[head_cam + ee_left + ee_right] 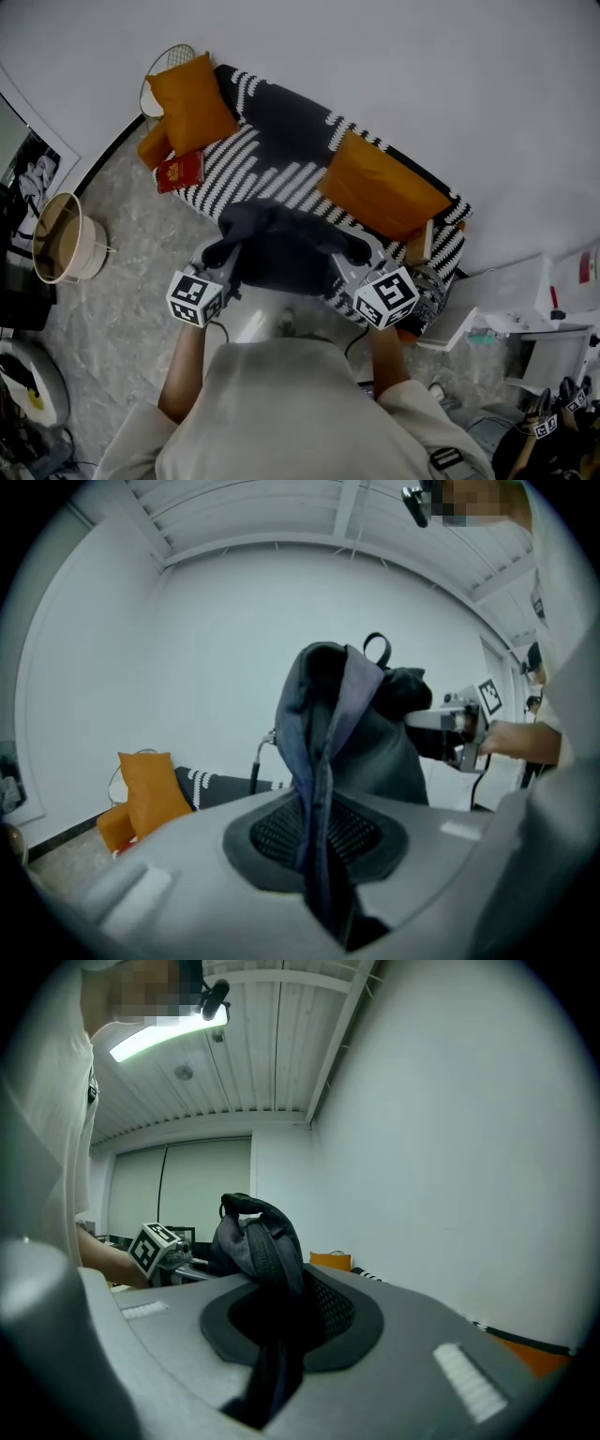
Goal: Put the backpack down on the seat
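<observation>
Hanging over the front edge of the sofa seat [281, 178], the backpack [281, 246] has its fabric pinched in the left gripper [230, 255] and the right gripper [342, 264], one at each side, probably so it lowers level.

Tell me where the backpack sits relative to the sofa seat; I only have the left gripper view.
Observer: In the head view the backpack overlaps the front edge of the sofa, about midway along it.
Operator: Check that seat for clutter.
Observer: A red book lies near its left end, clear of the backpack.
Operator: Confirm the other gripper's hold.
Observer: In its own view the right gripper is shut on the backpack's dark fabric.
</observation>
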{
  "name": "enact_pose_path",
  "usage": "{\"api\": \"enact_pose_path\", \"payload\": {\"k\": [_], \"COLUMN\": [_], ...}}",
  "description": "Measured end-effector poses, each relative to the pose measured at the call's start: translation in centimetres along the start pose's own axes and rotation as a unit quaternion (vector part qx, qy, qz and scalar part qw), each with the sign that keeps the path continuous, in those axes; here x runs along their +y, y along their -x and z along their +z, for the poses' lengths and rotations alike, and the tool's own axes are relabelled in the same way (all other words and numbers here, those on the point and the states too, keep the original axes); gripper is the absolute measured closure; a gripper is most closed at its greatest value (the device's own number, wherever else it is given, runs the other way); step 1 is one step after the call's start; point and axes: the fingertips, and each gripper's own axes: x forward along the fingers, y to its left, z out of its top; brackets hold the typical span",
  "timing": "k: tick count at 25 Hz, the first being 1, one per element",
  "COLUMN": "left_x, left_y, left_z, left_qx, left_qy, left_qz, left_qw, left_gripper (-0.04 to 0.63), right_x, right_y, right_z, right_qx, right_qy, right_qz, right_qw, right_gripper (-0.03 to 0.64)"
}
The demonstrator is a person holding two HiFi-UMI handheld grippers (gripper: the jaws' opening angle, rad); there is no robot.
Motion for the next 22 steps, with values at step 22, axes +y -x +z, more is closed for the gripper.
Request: {"api": "enact_pose_path", "payload": {"k": [22], "left_x": [12.2], "left_y": [-15.0], "left_z": [2.5], "left_qx": [-0.014], "left_qy": [0.025], "left_qz": [0.002], "left_qw": [0.9996], "left_gripper": [0.541], "right_x": [-14.2], "right_y": [-13.2], "right_z": [-0.8], "right_qx": [0.024], "right_qy": [-0.023], "right_qz": [-0.008], "right_qw": [0.999], "right_gripper": [0.574]}}
